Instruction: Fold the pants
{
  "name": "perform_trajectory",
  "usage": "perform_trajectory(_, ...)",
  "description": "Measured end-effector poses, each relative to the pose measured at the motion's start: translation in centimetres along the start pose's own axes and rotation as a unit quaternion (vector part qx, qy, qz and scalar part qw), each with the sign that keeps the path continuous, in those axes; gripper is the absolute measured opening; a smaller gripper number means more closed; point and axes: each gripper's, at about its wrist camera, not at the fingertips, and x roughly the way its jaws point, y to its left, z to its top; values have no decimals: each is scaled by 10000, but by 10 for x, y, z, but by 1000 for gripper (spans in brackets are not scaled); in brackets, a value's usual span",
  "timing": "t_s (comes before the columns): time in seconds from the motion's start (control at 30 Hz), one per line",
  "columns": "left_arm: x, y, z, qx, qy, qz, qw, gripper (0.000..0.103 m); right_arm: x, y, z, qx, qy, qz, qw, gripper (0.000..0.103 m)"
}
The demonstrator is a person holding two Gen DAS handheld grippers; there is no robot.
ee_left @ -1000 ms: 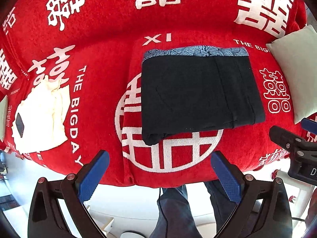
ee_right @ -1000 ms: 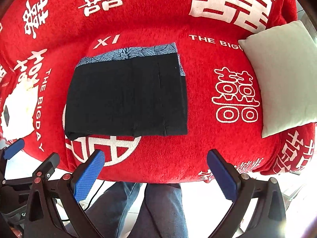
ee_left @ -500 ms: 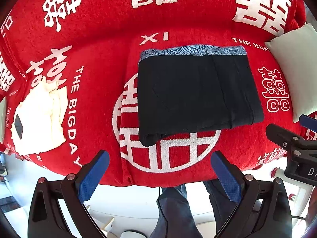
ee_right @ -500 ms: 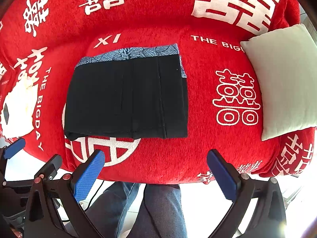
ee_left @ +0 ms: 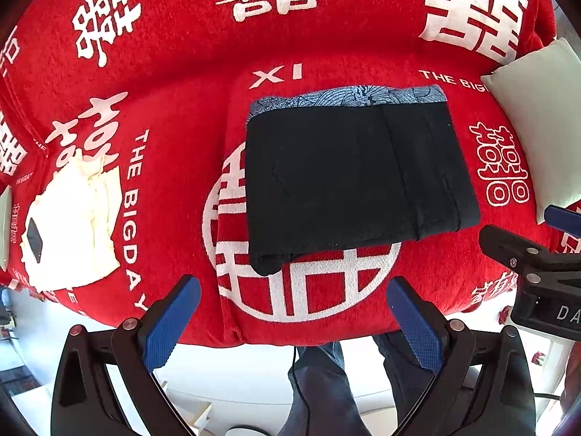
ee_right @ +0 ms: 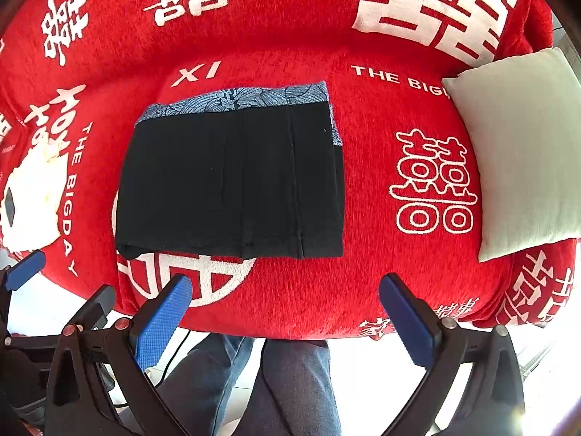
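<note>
Black pants (ee_left: 348, 178) lie folded into a flat rectangle on the red sofa seat (ee_left: 174, 109), with a blue patterned lining strip showing along the far edge. The right wrist view shows the same pants (ee_right: 232, 181) left of centre. My left gripper (ee_left: 290, 309) hangs open above the seat's front edge, nothing between its blue pads. My right gripper (ee_right: 283, 309) is open too, empty, just off the seat's front edge. Neither touches the pants.
A cream folded garment (ee_left: 69, 218) with a black tag lies at the seat's left end. A pale cushion (ee_right: 519, 152) leans at the right end. A person's legs in blue jeans (ee_right: 261, 381) stand below, in front of the sofa.
Both grippers have drifted slightly back from the sofa; the pants sit a little farther away in each view. The pants themselves have not moved.
</note>
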Motion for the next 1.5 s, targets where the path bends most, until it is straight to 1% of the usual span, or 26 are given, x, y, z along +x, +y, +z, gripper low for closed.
perform_trajectory(0.83, 1, 4, 6, -82, -3, 13, 10000, 103, 3, 0, 8, -70, 19, 12, 10000, 103)
perform_trajectory(1.23, 6, 8, 7, -173, 67, -15, 9998, 103, 4, 2, 9, -91, 41, 9, 9999, 103)
perform_trajectory(1.5, 4, 9, 9, -165, -32, -35, 9999, 103, 7, 2, 13, -108, 52, -3, 9999, 103)
